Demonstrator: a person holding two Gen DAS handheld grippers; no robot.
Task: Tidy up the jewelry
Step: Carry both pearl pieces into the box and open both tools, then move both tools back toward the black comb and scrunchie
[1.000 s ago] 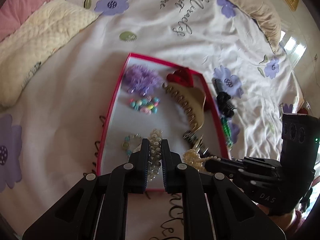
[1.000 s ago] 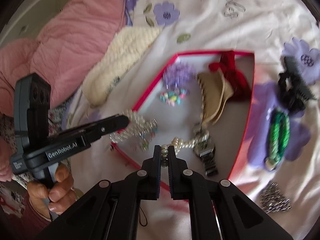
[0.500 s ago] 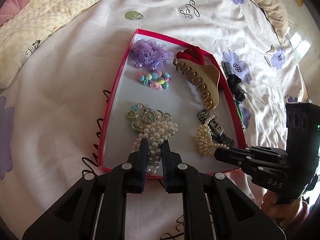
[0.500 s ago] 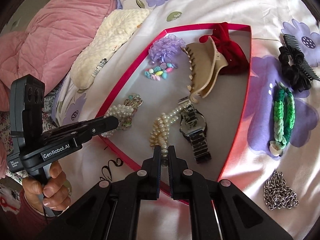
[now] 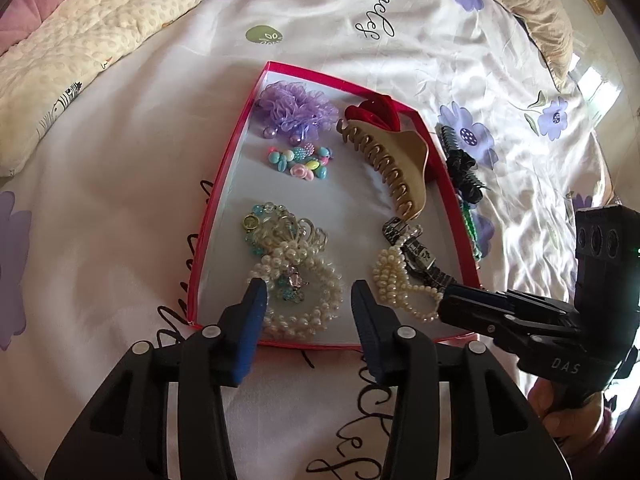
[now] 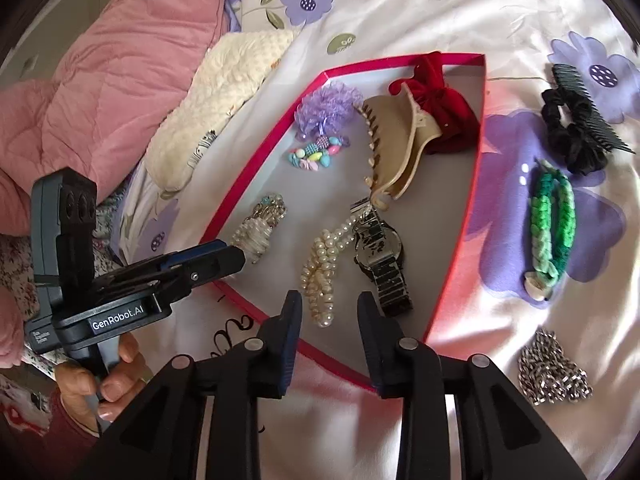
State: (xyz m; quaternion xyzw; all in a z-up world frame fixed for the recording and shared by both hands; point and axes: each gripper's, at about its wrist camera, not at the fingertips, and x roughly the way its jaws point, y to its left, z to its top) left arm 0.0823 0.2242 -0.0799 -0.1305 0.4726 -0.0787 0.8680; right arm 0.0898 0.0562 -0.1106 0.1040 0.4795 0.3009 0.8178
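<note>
A red-rimmed tray [image 5: 212,216] lies on the flowered bedsheet. My left gripper [image 5: 308,294] hovers at its near edge with its jaws opening. A pearl bracelet cluster [image 5: 296,276] rests on the tray floor between the fingers, and the pads are off it. My right gripper [image 6: 330,302] is also opening over a pearl necklace [image 6: 320,272], which lies loose beside a dark watch [image 6: 380,252]. Further back in the tray are a beige claw clip [image 5: 392,160], a purple scrunchie [image 5: 296,108], coloured beads [image 5: 300,160] and a red velvet bow [image 6: 440,108].
On the sheet right of the tray lie a black scrunchie with a comb [image 6: 576,136], a green braided bracelet [image 6: 552,224] and a silver chain [image 6: 552,372]. A cream pillow [image 5: 80,52] and a pink quilt [image 6: 112,92] sit to the left.
Both grippers were shut on pearl pieces hanging over the tray. The pearls came down onto the tray floor, and both sets of jaws have now spread off them.
</note>
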